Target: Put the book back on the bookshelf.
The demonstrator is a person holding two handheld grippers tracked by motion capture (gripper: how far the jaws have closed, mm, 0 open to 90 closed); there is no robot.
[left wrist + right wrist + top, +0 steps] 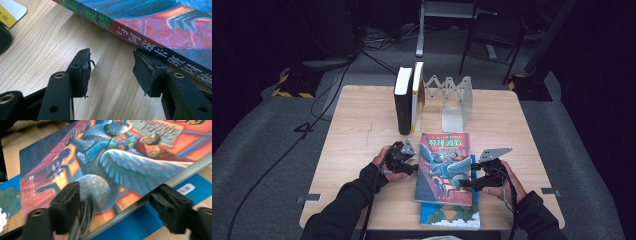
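Note:
A thick book with a colourful illustrated cover point(444, 167) lies on a thinner blue book point(449, 217) near the table's front edge. My left gripper point(414, 167) rests just left of the thick book's spine. In the left gripper view its jaws point(111, 53) stand open over bare wood, and the right jaw is close beside the spine point(150, 40). My right gripper point(464, 186) is at the book's right edge. Seen from the right gripper point(118, 186), one jaw lies on the cover point(125, 162) and the other sits under the page edge, above the blue book point(140, 222).
A black book point(403, 102) and a white-and-yellow book point(417, 97) stand upright at the back of the wooden table point(362, 125). A metal accordion rack point(454, 97) stands beside them. Cables and a chair are on the floor beyond.

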